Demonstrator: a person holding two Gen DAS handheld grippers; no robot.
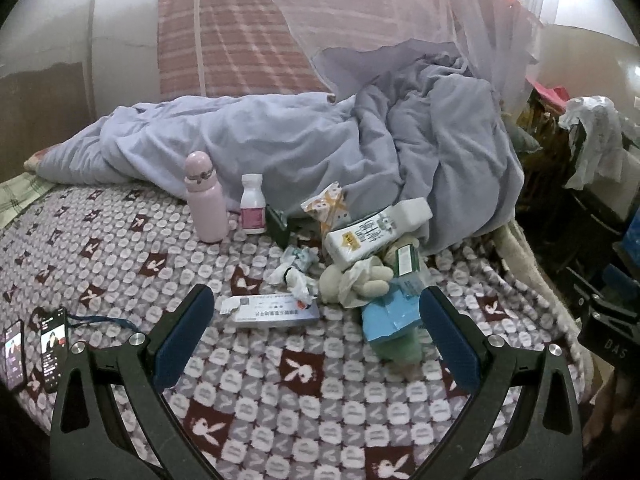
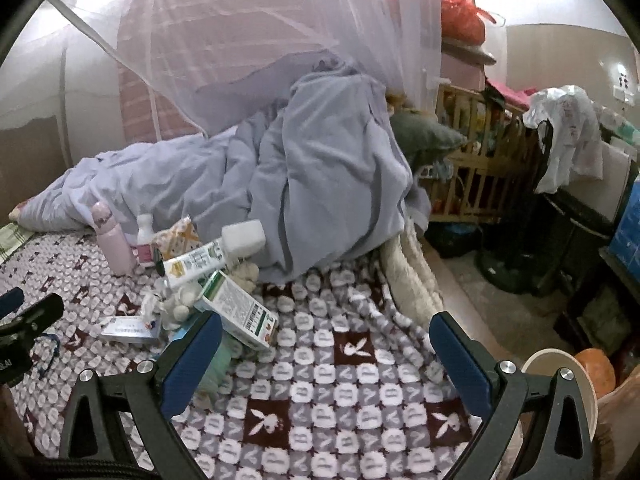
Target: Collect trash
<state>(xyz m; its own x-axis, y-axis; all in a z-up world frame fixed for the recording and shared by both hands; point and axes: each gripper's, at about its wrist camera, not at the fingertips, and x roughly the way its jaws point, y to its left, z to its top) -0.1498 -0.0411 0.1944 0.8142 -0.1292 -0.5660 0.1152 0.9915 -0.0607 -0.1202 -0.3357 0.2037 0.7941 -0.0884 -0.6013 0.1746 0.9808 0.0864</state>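
Left tongs [image 1: 316, 330] wide over the medicine box [image 1: 272, 309]; right tongs [image 2: 326, 344] wide, holding nothing.

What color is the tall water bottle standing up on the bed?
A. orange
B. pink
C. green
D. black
B. The water bottle standing on the patterned blanket beside the small white pill bottle is pale pink all over, cap included.
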